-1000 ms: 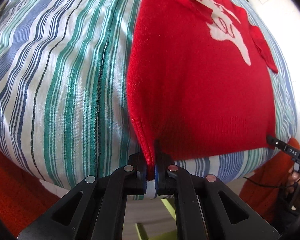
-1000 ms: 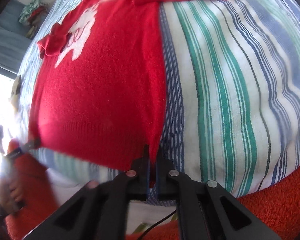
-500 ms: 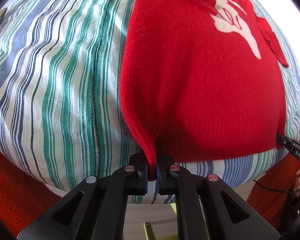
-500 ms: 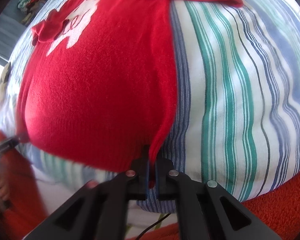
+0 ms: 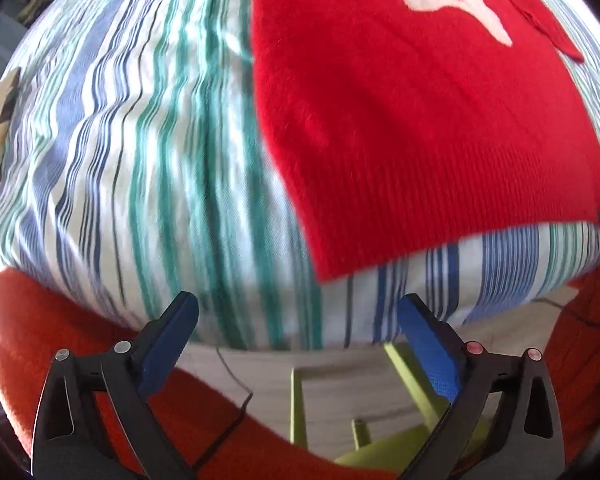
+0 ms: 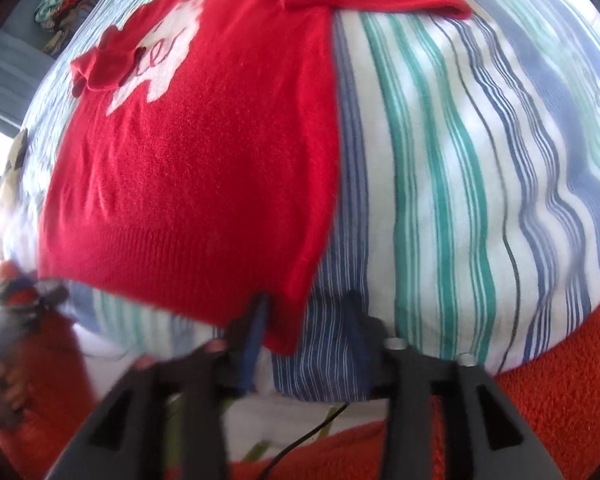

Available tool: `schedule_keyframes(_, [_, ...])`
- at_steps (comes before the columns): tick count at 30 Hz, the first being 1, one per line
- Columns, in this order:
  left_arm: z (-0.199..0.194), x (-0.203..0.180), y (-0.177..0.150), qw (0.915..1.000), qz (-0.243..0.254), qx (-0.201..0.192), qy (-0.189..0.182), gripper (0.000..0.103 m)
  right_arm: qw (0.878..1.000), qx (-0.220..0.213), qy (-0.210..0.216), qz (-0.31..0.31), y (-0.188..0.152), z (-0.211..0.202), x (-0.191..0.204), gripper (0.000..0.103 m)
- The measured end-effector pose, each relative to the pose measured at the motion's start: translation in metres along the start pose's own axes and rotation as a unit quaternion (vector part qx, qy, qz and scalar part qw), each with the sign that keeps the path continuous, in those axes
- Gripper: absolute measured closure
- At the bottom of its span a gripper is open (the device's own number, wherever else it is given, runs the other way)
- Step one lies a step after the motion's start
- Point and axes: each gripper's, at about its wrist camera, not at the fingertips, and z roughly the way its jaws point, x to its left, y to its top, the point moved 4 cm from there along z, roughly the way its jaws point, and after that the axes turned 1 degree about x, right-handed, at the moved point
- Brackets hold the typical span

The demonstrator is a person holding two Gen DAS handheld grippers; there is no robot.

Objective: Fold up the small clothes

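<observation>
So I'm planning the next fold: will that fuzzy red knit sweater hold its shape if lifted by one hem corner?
Probably not. The fuzzy red knit sweater lies limp on the striped sheet, so it would likely droop. Its fuzzy knit probably grips rather than slips.

A fuzzy, matt red knit sweater with a ribbed hem lies on smooth woven striped cotton sheet. The near orange cloth looks like rough fleece, perhaps terry.

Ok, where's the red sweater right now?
The red sweater lies flat on the striped sheet, upper right in the left wrist view and upper left in the right wrist view, its hem corner between the open right gripper's fingers.
</observation>
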Motion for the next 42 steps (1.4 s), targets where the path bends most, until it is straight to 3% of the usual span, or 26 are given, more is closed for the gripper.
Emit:
schedule_keyframes(1, [-0.007,0.005,-0.005,1.0000,-0.007,-0.004,-0.004,0.003,1.000,0.006,0.006,0.007,-0.002,-0.004,-0.003,0.044])
schedule_keyframes(5, [-0.051,0.045,-0.007,0.9957,-0.066,-0.064,-0.008,0.003,1.000,0.018,0.013,0.022,-0.009,-0.038,-0.031,0.043])
schedule_keyframes(7, [-0.071,0.064,-0.001,0.9900,-0.106,-0.093,-0.008,0.003,1.000,-0.022,-0.011,0.008,-0.004,-0.076,-0.047,0.043])
schedule_keyframes(9, [-0.084,0.080,0.008,0.9822,-0.147,-0.114,-0.024,0.003,0.995,-0.071,-0.057,-0.026,0.023,-0.110,-0.053,0.042])
schedule_keyframes(11, [-0.083,0.095,0.015,0.9742,-0.177,-0.132,-0.049,0.003,0.987,-0.108,-0.092,-0.079,0.054,-0.126,-0.048,0.031])
schedule_keyframes(13, [-0.082,0.100,0.020,0.9699,-0.194,-0.132,-0.063,0.003,0.977,-0.110,-0.103,-0.149,0.090,-0.116,-0.032,0.026])
schedule_keyframes(16, [-0.086,0.097,0.017,0.9669,-0.205,-0.131,-0.077,0.003,0.954,-0.117,-0.103,-0.255,0.140,-0.070,-0.003,0.027])
schedule_keyframes(19, [-0.087,0.098,0.012,0.9689,-0.201,-0.132,-0.060,0.003,0.931,-0.134,-0.117,-0.319,0.171,-0.019,0.027,0.043])
schedule_keyframes(21, [-0.081,0.104,0.007,0.9712,-0.202,-0.120,-0.039,0.003,0.925,-0.139,-0.126,-0.330,0.188,0.009,0.035,0.047])
schedule_keyframes(22, [-0.080,0.107,0.002,0.9714,-0.205,-0.115,-0.033,0.003,0.928,-0.137,-0.123,-0.325,0.194,0.019,0.034,0.061])
schedule_keyframes(23, [-0.079,0.112,-0.001,0.9703,-0.212,-0.112,-0.031,0.003,0.935,-0.140,-0.111,-0.307,0.201,0.021,0.029,0.083])
schedule_keyframes(24, [-0.079,0.118,-0.004,0.9682,-0.221,-0.113,-0.032,0.003,0.944,-0.154,-0.096,-0.275,0.207,0.014,0.018,0.091])
schedule_keyframes(27, [-0.073,0.130,-0.010,0.9624,-0.246,-0.109,-0.039,0.003,0.964,-0.211,-0.056,-0.150,0.211,-0.040,-0.045,0.093])
schedule_keyframes(29, [-0.068,0.131,-0.009,0.9602,-0.256,-0.102,-0.048,0.003,0.966,-0.246,-0.038,-0.067,0.203,-0.076,-0.099,0.094])
schedule_keyframes(32, [-0.066,0.121,-0.001,0.9604,-0.252,-0.099,-0.064,0.003,0.956,-0.284,-0.024,0.075,0.180,-0.122,-0.204,0.094])
schedule_keyframes(36, [-0.072,0.095,0.013,0.9698,-0.212,-0.102,-0.064,0.003,0.936,-0.276,-0.027,0.215,0.145,-0.126,-0.319,0.094])
schedule_keyframes(39, [-0.078,0.082,0.018,0.9750,-0.187,-0.107,-0.054,0.003,0.925,-0.267,-0.011,0.269,0.123,-0.112,-0.358,0.099])
schedule_keyframes(42, [-0.078,0.077,0.016,0.9767,-0.181,-0.104,-0.051,0.003,0.918,-0.265,-0.010,0.296,0.106,-0.102,-0.369,0.099])
